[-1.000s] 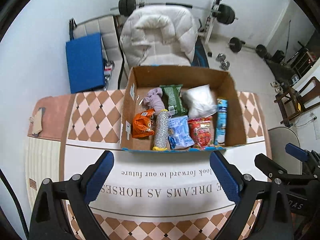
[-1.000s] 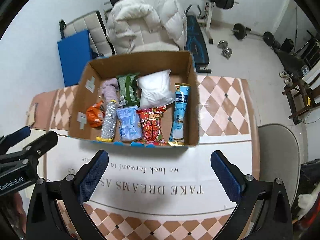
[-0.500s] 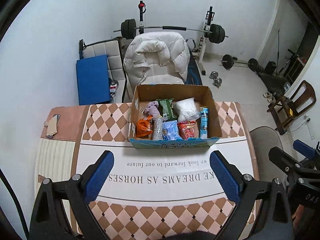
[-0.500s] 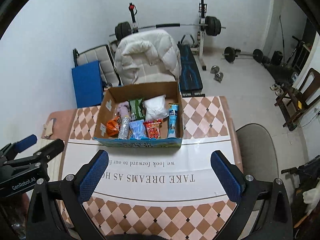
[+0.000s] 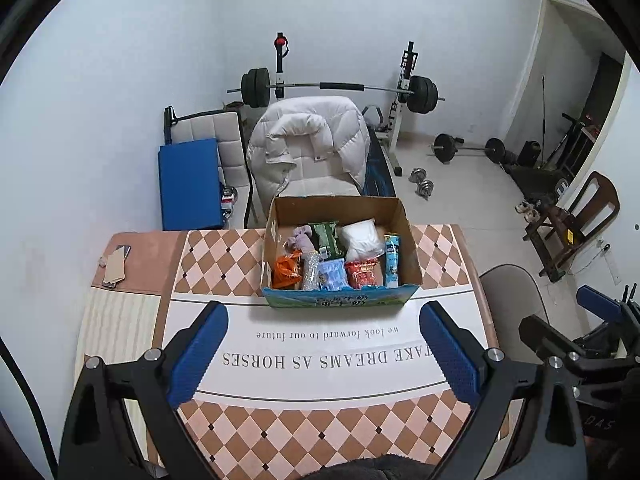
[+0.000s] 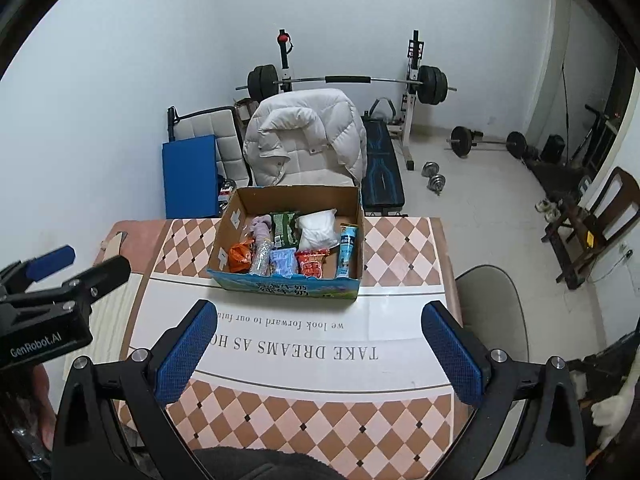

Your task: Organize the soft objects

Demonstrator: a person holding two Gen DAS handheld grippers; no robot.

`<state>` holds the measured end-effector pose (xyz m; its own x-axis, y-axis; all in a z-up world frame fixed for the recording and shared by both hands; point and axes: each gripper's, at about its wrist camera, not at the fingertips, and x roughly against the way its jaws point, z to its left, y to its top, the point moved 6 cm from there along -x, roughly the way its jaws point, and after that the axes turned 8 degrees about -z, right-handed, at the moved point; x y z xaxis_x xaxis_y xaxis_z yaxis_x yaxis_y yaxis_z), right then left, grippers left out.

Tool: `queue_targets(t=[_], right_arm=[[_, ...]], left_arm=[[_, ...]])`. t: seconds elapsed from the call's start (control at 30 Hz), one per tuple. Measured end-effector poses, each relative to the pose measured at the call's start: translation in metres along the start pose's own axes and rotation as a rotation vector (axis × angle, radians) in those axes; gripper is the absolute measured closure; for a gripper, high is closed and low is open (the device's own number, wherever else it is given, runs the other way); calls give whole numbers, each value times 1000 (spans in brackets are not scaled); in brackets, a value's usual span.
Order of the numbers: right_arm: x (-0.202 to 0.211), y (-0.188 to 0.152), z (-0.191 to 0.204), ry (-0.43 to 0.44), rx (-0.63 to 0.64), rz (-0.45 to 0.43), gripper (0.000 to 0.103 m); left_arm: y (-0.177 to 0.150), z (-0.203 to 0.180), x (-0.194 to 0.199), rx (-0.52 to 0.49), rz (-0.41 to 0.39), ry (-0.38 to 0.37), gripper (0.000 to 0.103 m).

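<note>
Jaws apart; packets [image 5: 362, 274] in cardboard box [image 5: 407, 236]

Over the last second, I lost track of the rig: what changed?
Both hand-held grippers, left and right, pulled back from the cardboard box, which now looks smaller and farther. Nothing was grasped or released. Both remain open and empty; the box and its packets sit unchanged on the table.

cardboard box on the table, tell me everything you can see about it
The cardboard box is open-topped, brown corrugated card inside, with a blue and green printed front wall. It sits flat and upright on the checkered tablecloth at the far side of the table, just beyond the printed white band. Soft packets lie packed inside: orange, silver, pale blue, red, green and white ones, a lilac cloth and a tall blue tube. Neither gripper touches it.
</note>
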<state>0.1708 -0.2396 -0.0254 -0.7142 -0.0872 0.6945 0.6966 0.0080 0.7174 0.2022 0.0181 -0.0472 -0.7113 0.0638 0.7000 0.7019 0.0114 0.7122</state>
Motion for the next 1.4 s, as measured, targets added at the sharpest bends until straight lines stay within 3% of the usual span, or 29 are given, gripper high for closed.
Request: queue_targets(t=[0.57, 1.4], right_arm=[[-24, 19, -7, -47, -16, -45, 0], [-29, 40, -8, -60, 1, -84, 0]], left_arm=[[0, 17, -21, 23, -30, 105, 0], [13, 17, -26, 1, -40, 113, 0]])
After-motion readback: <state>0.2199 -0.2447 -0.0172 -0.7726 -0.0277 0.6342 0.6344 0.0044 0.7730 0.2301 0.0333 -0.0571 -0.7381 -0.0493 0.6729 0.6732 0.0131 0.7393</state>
